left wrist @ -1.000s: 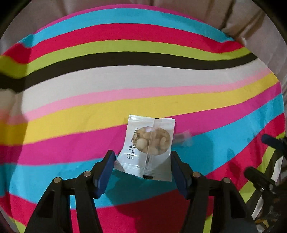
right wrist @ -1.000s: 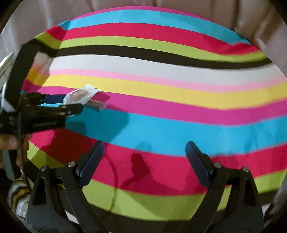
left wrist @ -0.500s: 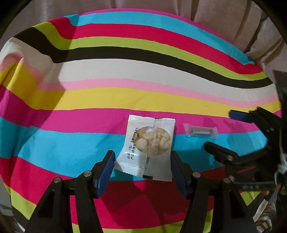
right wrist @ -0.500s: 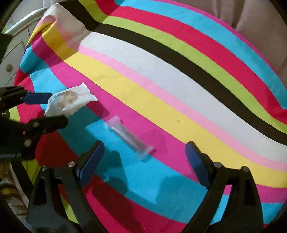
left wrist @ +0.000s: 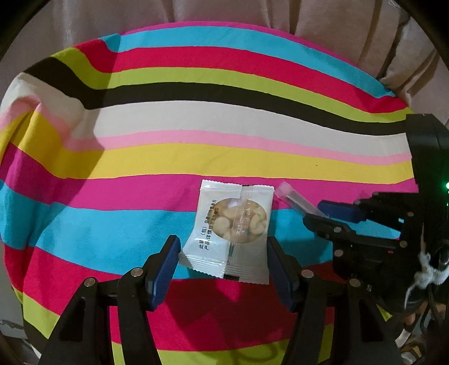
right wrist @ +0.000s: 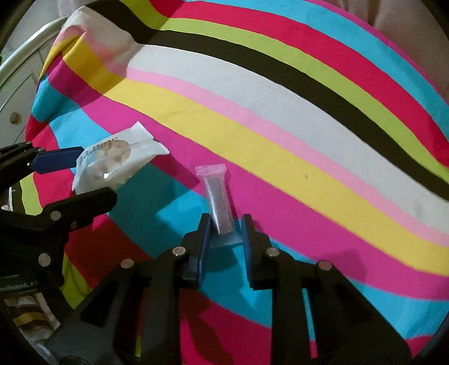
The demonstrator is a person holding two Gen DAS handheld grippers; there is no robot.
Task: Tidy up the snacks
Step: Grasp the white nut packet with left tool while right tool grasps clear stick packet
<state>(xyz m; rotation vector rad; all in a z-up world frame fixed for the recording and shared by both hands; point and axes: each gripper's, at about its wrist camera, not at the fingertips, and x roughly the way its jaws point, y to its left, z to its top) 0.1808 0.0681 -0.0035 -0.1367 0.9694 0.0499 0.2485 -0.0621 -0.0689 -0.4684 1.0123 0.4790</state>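
My left gripper is shut on a white nut packet with a round clear window, held above the striped cloth; the packet also shows in the right wrist view. A slim clear stick packet lies on the cloth, one end between the blue pads of my right gripper, whose jaws have narrowed around it. The stick also shows in the left wrist view, with my right gripper over its right end.
A striped multicolour cloth covers the surface, with beige fabric behind it. A white cabinet stands past the cloth's left edge in the right wrist view.
My right gripper has moved in to the stick packet and its jaws have closed around the near end. My left gripper still holds the nut packet, shifted closer to the stick.
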